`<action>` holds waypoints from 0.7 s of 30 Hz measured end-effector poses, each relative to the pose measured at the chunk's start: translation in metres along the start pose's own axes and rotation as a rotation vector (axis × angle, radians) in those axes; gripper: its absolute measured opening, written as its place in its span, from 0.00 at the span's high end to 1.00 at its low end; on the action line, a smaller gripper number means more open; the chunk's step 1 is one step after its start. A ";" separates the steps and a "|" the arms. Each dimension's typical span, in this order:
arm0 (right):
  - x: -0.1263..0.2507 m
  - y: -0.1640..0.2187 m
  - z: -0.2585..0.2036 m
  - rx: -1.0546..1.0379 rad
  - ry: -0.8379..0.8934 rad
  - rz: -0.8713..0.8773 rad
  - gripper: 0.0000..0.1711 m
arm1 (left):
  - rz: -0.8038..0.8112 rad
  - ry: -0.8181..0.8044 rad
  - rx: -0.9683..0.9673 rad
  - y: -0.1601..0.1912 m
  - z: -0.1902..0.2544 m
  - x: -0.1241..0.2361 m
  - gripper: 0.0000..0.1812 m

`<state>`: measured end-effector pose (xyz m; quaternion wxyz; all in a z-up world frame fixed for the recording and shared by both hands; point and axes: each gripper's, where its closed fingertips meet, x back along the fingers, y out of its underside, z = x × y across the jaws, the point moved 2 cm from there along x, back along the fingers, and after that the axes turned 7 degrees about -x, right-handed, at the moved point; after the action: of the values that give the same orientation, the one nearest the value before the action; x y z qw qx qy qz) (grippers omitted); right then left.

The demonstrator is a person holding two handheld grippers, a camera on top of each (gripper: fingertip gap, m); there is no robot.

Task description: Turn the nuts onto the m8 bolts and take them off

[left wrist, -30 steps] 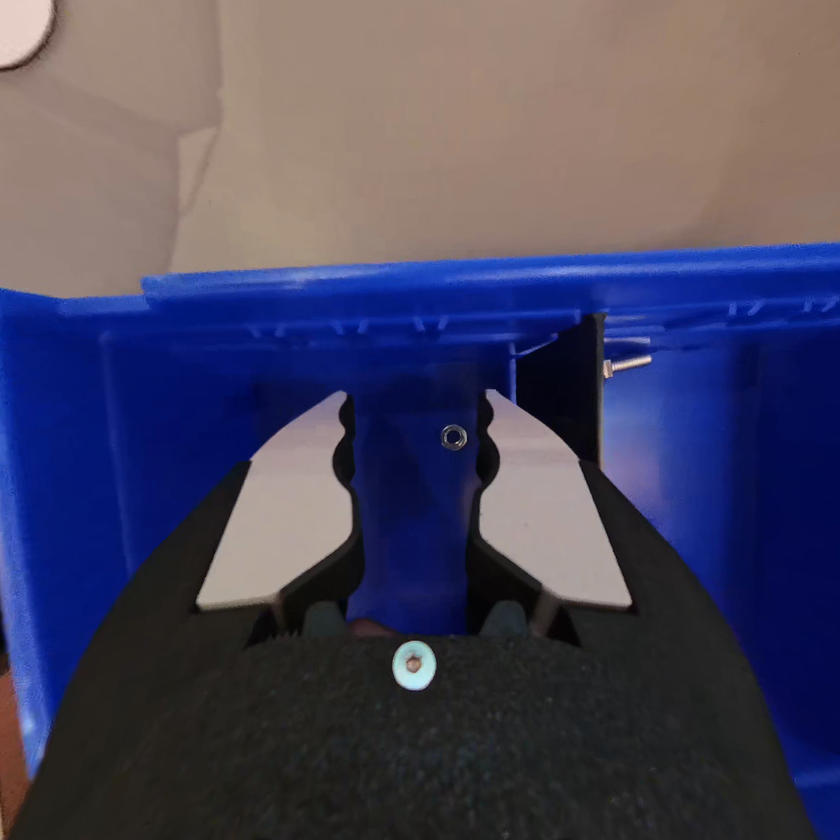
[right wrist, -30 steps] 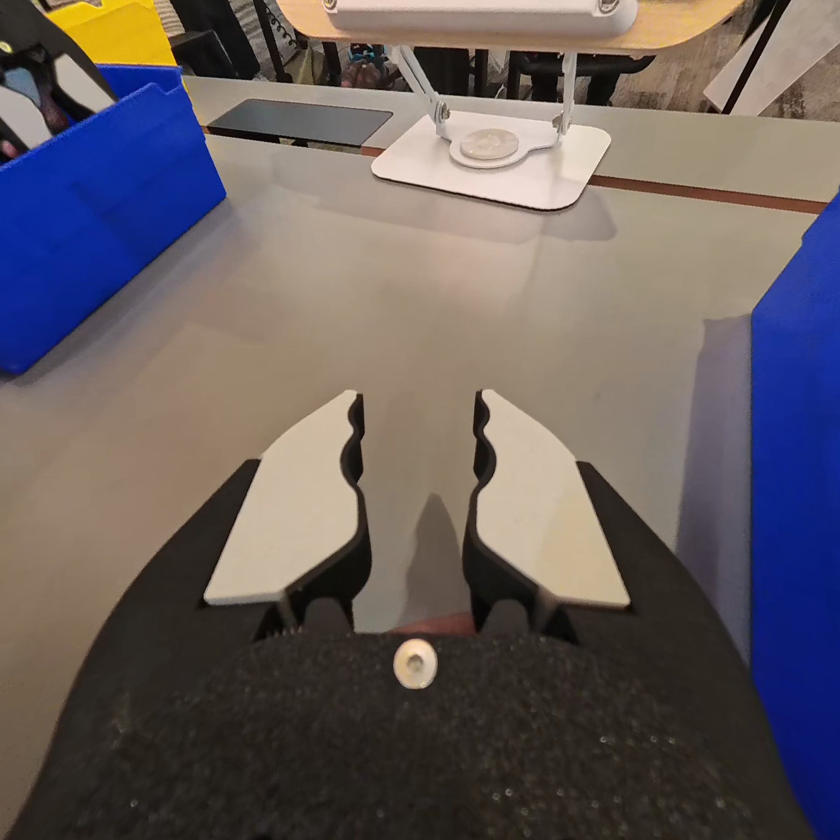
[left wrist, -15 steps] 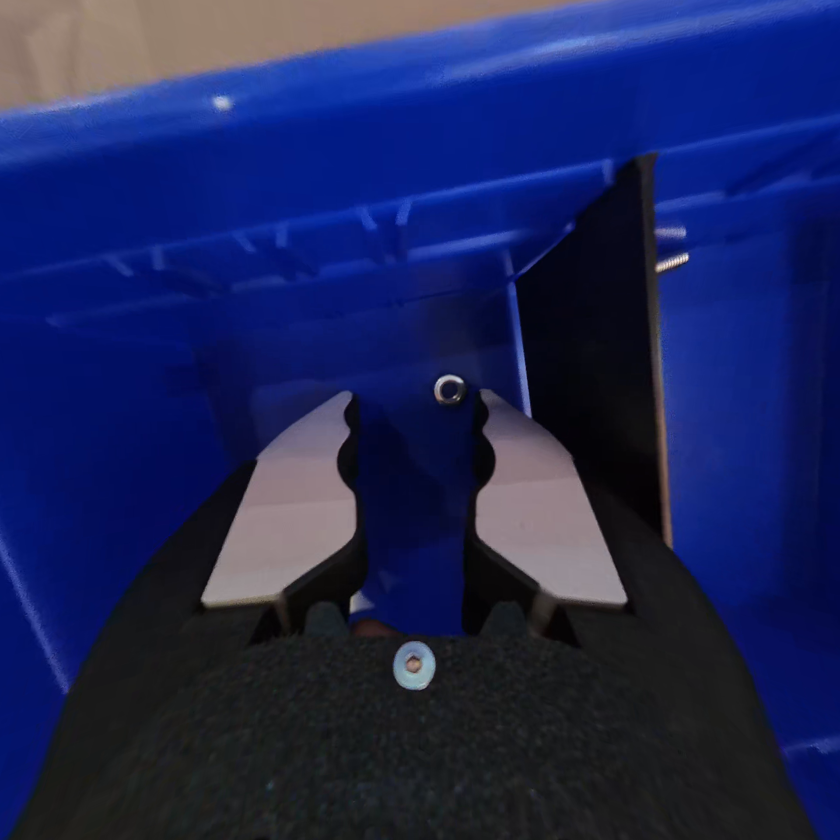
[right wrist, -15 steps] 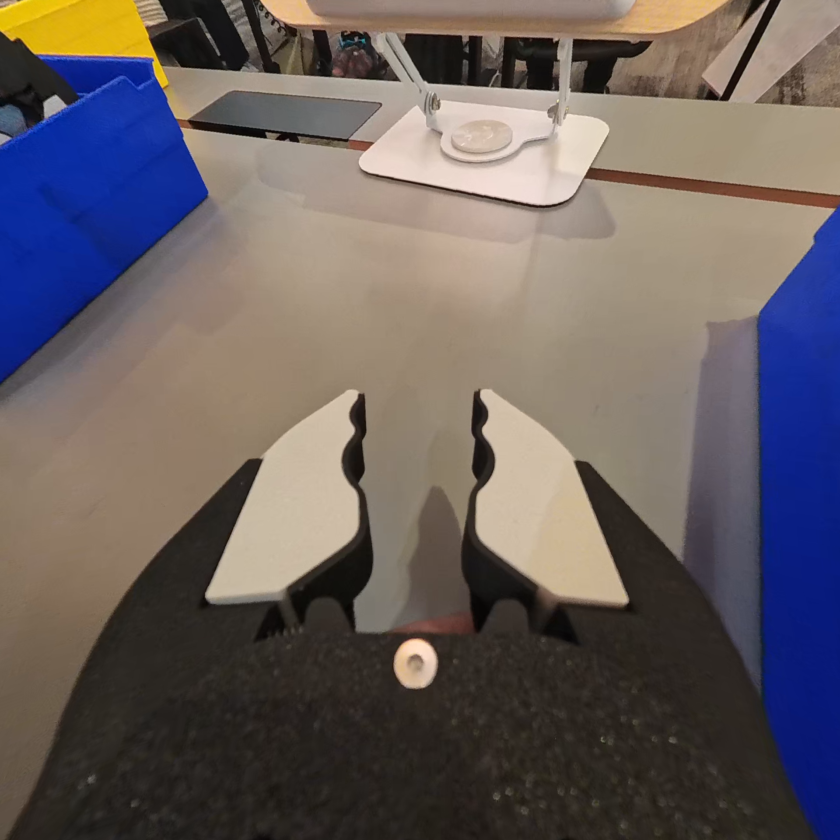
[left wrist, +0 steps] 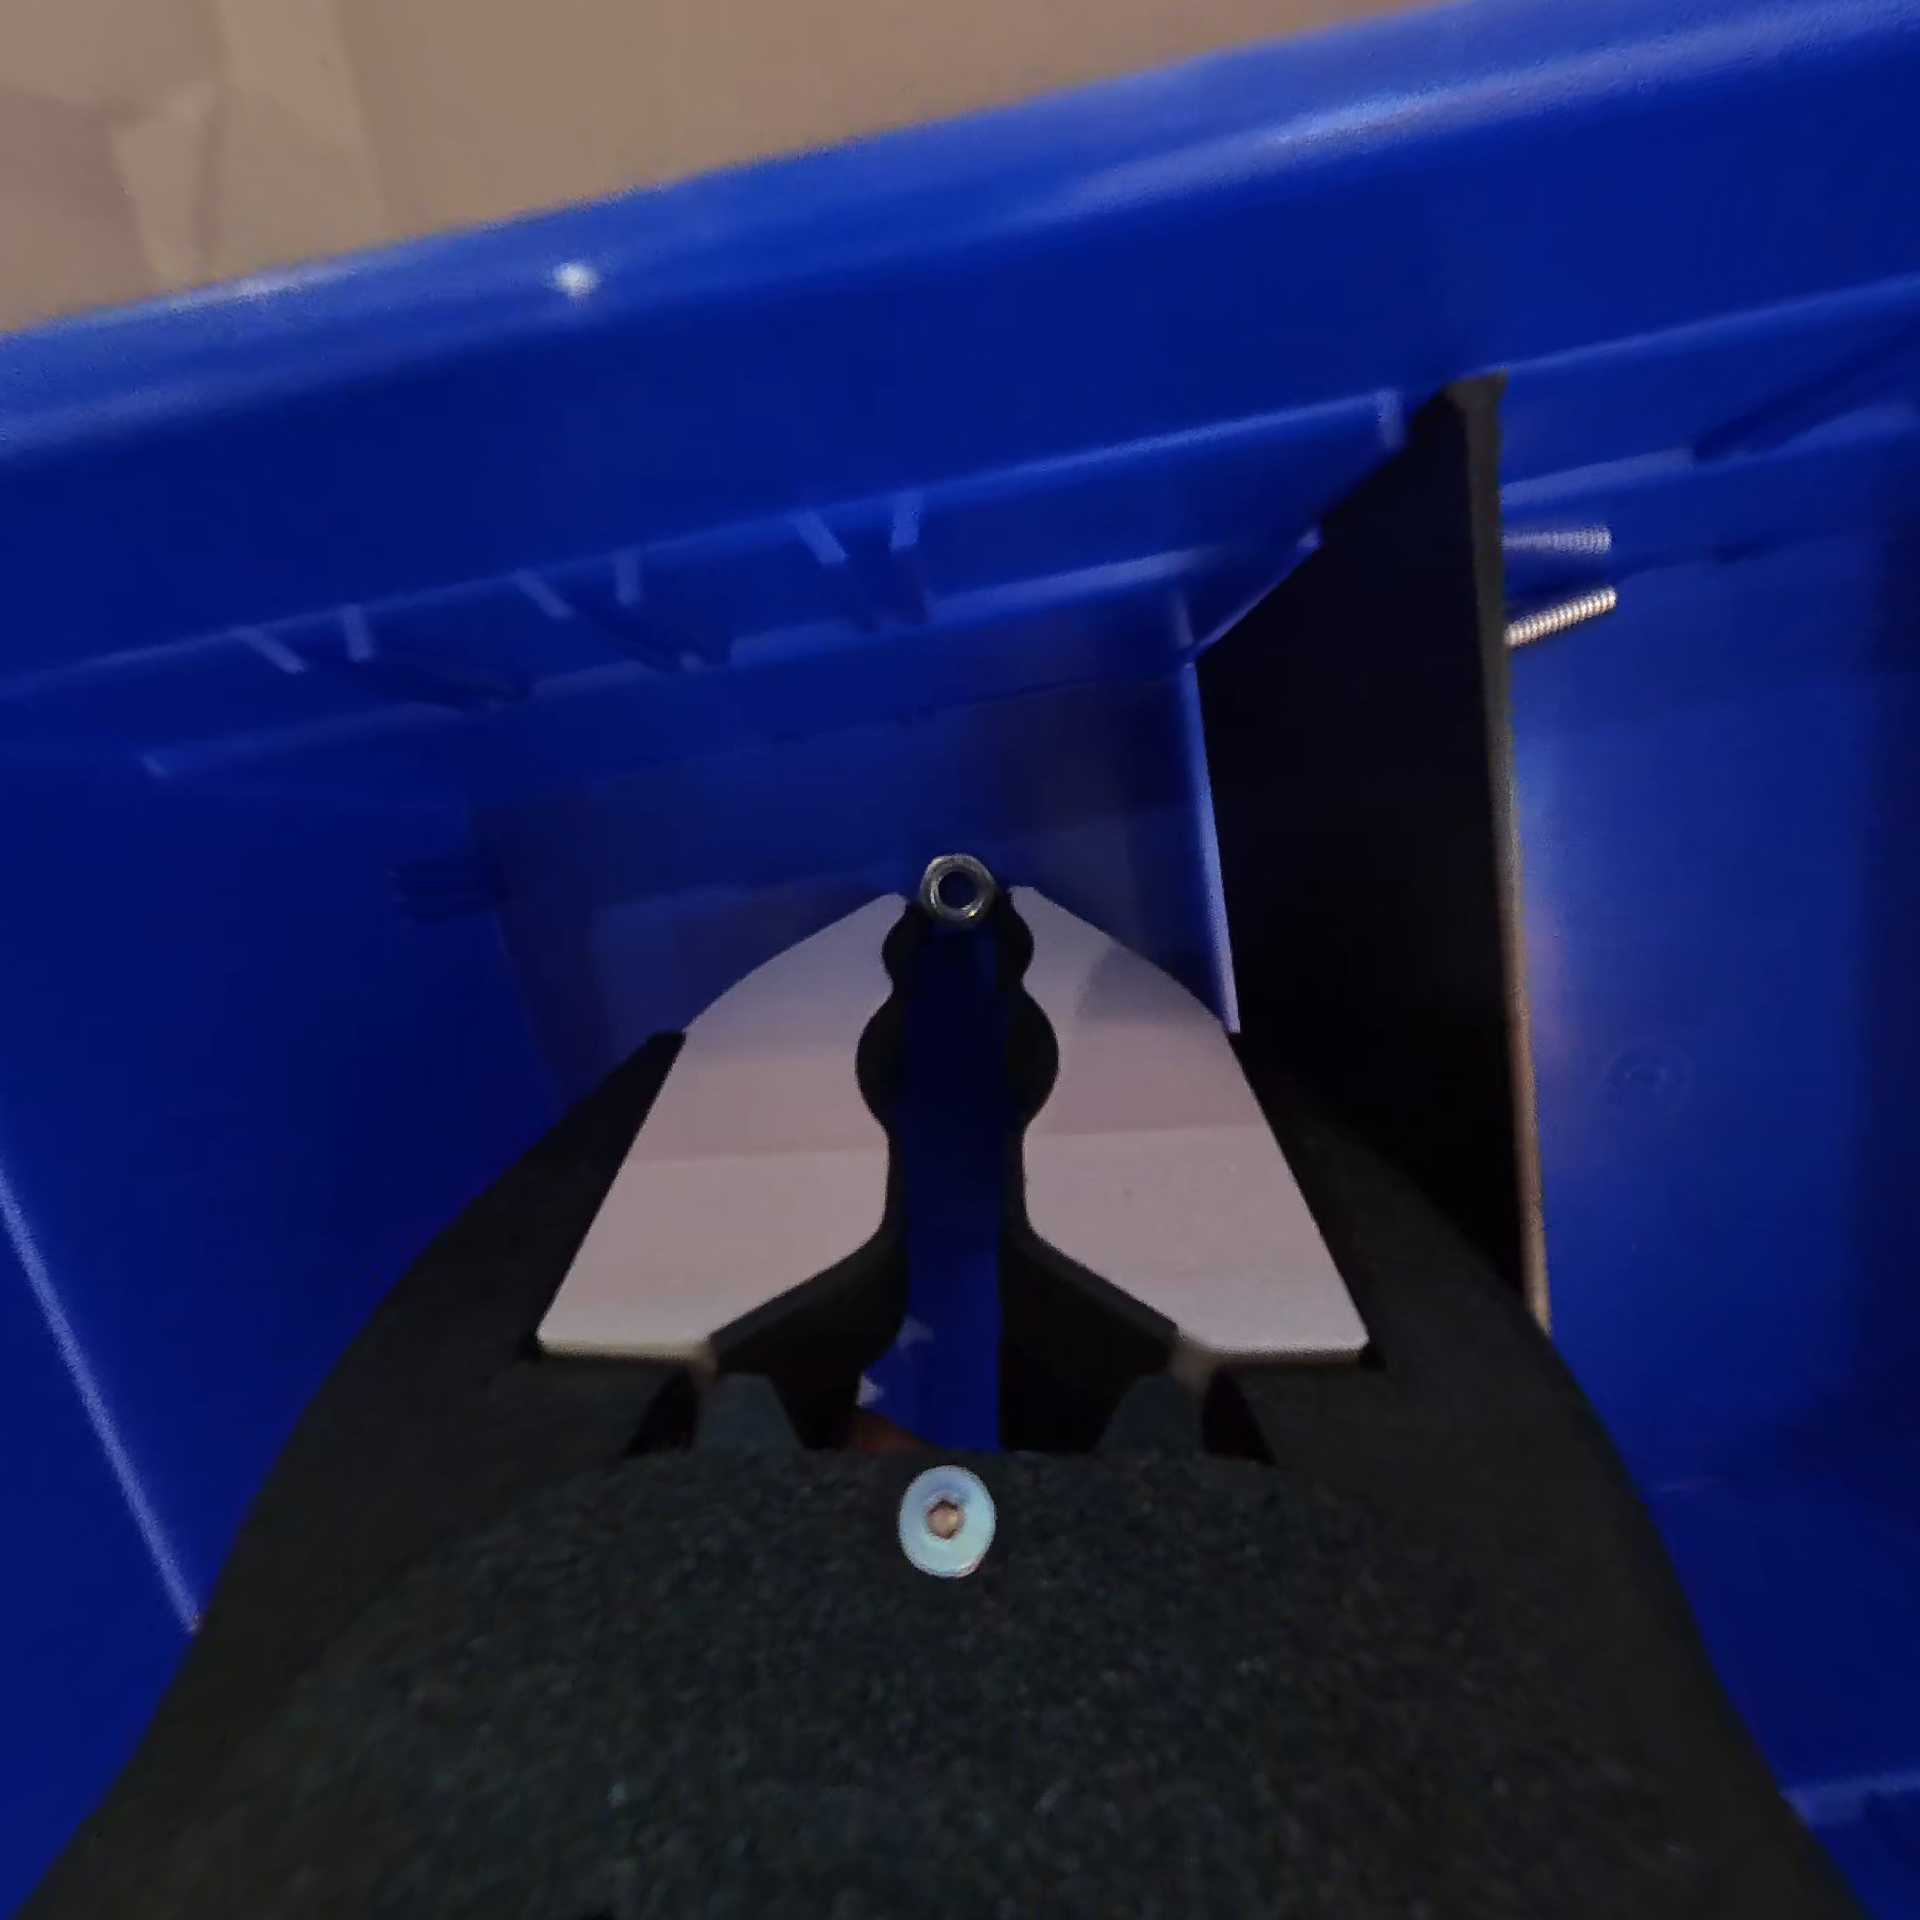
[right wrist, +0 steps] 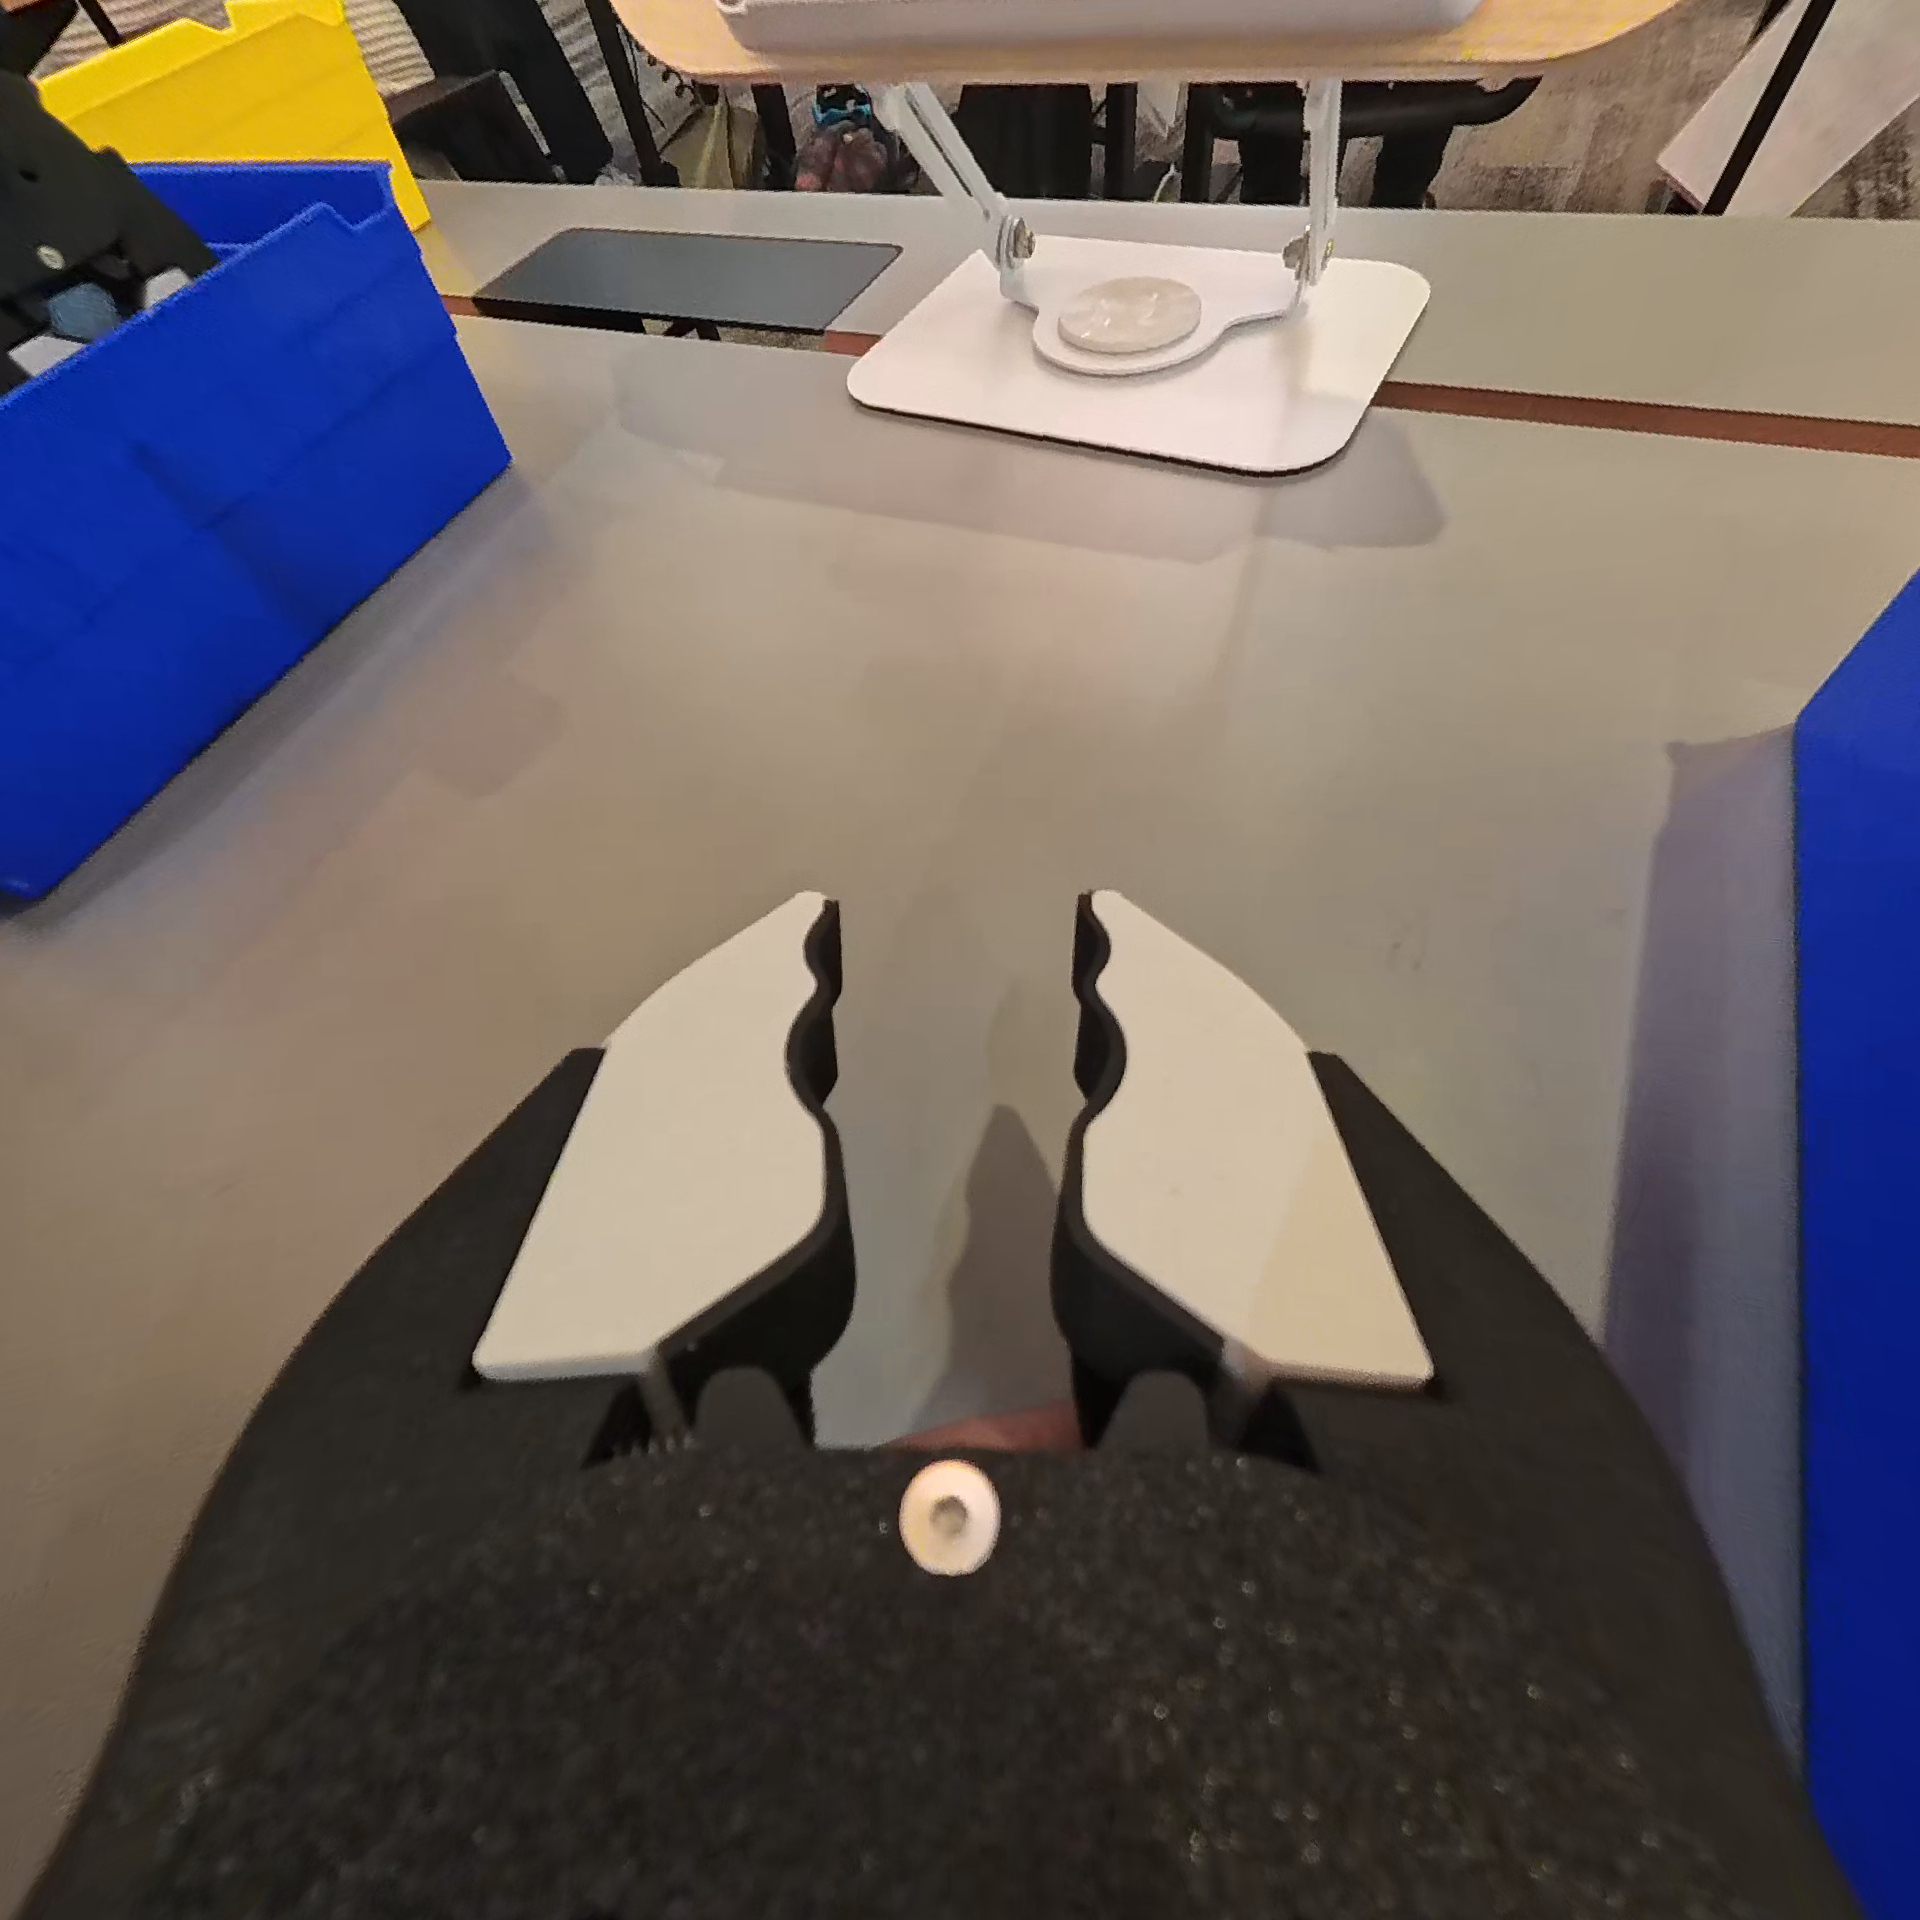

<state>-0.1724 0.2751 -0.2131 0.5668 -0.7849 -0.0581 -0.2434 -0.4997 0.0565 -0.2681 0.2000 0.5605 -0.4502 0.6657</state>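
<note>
Inside a blue bin (left wrist: pixel 312 935), the left gripper (left wrist: pixel 958 914) is seen with its jaws closed on a small metal nut (left wrist: pixel 958 891), held at the very tips with its hole facing the camera. A black divider (left wrist: pixel 1382 831) stands to the right, and two threaded bolts (left wrist: pixel 1558 623) stick out from behind it, near the bin's far wall. The right gripper (right wrist: pixel 956 914) is held above the grey worktop (right wrist: pixel 935 675), jaws open and empty. A blue bin (right wrist: pixel 208 499) lies far left, a white stand (right wrist: pixel 1132 353) beyond.
</note>
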 end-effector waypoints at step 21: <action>0.023 -0.019 -0.030 0.114 -0.147 0.045 0.76 | 0.276 -0.838 0.400 -0.061 0.012 0.125 0.93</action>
<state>-0.1689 0.2499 -0.1792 0.6101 -0.7682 -0.0956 -0.1686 -0.4828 0.0485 -0.1296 -0.2006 0.7428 -0.4254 0.4764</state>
